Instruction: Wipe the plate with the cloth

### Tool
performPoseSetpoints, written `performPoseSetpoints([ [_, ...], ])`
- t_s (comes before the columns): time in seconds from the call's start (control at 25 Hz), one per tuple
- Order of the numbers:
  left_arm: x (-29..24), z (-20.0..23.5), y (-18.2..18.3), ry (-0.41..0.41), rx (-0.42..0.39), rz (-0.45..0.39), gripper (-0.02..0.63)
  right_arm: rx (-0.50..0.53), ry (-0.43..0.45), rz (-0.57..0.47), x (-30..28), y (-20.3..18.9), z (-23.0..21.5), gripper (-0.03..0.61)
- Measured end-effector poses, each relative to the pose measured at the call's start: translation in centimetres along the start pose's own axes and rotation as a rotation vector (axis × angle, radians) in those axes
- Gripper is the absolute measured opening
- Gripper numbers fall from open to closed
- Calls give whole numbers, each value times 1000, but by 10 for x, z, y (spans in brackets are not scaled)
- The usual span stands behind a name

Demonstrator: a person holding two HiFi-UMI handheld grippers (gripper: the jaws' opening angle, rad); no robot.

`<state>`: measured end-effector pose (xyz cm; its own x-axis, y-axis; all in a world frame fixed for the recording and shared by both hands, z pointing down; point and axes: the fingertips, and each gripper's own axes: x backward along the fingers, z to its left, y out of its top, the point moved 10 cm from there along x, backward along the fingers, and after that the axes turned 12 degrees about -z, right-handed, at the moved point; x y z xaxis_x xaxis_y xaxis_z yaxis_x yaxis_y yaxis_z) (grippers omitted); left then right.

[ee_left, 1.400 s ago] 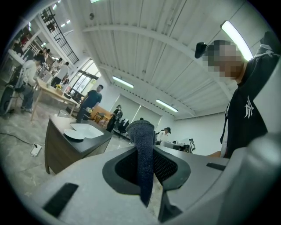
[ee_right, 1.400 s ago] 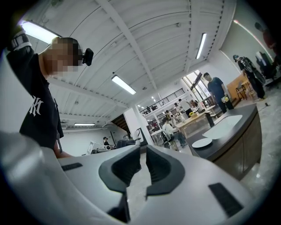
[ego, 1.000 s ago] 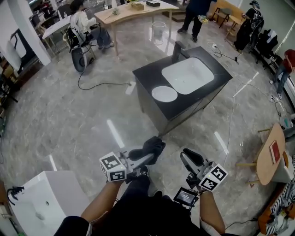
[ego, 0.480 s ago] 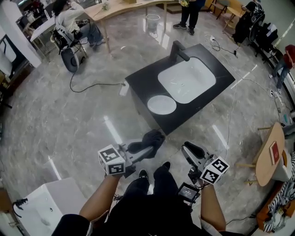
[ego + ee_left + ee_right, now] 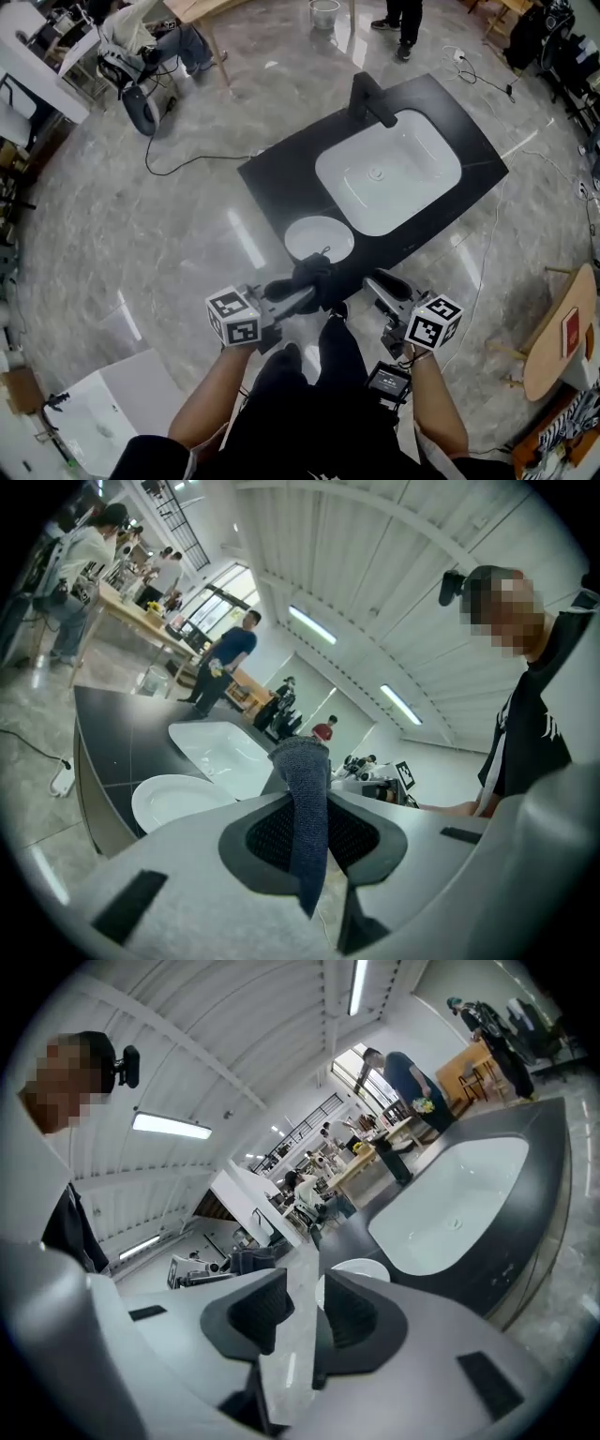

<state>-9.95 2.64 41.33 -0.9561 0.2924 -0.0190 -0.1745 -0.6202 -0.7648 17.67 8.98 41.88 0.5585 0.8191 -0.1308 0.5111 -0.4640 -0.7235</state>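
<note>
**Inspector:** State of the left gripper (image 5: 302,298)?

**Assistant:** Fingers (image 5: 361,836) clamped on the dark cloth (image 5: 305,817).

**Inspector:** Right gripper (image 5: 386,284)?

**Assistant:** Fingers (image 5: 354,1314) apart, nothing between them.

**Inspector:** The plate (image 5: 319,238)?

**Assistant:** White, on the black surface (image 5: 281,183) beside the sink (image 5: 389,173). The cloth is at its near rim; contact undetermined.

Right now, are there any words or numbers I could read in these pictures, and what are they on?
None can be read.
Square markers on the left gripper and right gripper: black-and-white patterns, not letters.
White print on the person's black shirt: too blurred.
Small screen behind the right gripper: too small.
Cloth and plate: no print shows.
</note>
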Motion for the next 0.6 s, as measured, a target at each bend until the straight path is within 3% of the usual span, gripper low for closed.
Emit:
performPoseSetpoints([
  [0.24,-48,55,-1,81,63,51,54,-155,-55,129,-51,-11,-66,84],
  [0.6,-88,117,-8,94,180,169,54,-382,-210,300,-94,-34,-124,84],
])
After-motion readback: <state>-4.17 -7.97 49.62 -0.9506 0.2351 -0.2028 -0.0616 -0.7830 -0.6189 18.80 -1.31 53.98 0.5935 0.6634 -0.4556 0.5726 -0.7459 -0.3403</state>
